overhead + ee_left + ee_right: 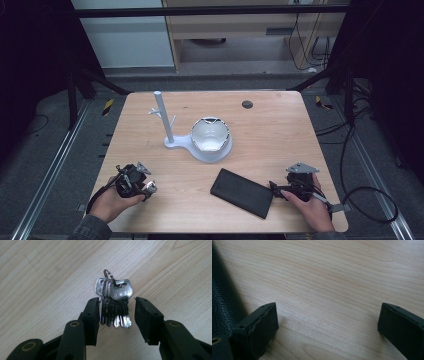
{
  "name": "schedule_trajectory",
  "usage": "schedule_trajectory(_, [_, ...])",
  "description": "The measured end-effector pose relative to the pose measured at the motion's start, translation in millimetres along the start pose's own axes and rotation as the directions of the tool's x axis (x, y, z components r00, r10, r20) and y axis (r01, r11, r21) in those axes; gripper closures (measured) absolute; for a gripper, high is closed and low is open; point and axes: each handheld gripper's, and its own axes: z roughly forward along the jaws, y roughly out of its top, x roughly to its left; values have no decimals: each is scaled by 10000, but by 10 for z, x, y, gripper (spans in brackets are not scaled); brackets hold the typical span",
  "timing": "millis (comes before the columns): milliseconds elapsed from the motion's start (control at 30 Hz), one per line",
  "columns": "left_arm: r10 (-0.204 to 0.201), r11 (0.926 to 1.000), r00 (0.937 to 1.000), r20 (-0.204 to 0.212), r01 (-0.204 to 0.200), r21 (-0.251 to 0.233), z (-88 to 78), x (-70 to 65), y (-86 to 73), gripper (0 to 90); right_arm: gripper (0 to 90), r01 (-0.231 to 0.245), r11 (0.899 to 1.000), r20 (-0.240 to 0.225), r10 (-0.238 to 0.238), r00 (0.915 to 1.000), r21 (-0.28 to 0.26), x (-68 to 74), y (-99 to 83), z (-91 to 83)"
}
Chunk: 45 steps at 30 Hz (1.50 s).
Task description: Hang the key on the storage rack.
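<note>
A pale wooden table (280, 125) takes up the middle of the high view. At its centre stands a white plastic stand with an upright branched post and a round dish base (172, 142), and in that dish rests a white bowl with a chipped, jagged rim (210, 134). Toward the lower right lies a flat black leather wallet (242, 192), just beside the right gripper (278, 188). In the right gripper view its jaws stand wide apart over bare wood, holding nothing, with the wallet at the left edge. At the lower left, the left gripper (115, 308) points down at a bunch of silver metal keys on a ring (115, 301) lying flat on the table. Its jaws are partly open on either side of the key blades; the left pad looks just beside them, the right one stays clear.
</note>
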Motion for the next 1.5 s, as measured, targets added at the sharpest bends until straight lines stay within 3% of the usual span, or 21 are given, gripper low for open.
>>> schedule_trajectory(700, [-22,9998,9993,364,15,177,86,33,8,669,33,2,10000,-2,-2,10000,-2,0,0,0])
schedule_trajectory(933, [73,9995,9989,466,-87,307,91,37,19,779,33,4,10000,-1,-4,10000,0,0,0,0])
schedule_trajectory(1067, [159,9990,9990,417,-177,414,78,18,29,780,33,4,10000,-2,-4,10000,-3,0,0,0])
schedule_trajectory(1167, [165,9996,9988,459,-175,229,37,13,38,835,33,1,10000,-3,-1,10000,-1,0,0,-1])
schedule_trajectory(1333, [329,9988,9985,440,-344,338,30,9,60,897,34,3,10000,-2,-3,10000,0,0,0,0])
schedule_trajectory(1500, [523,9970,9983,261,-537,552,61,-15,52,898,34,-2,10000,-3,2,10000,2,1,-1,-1])
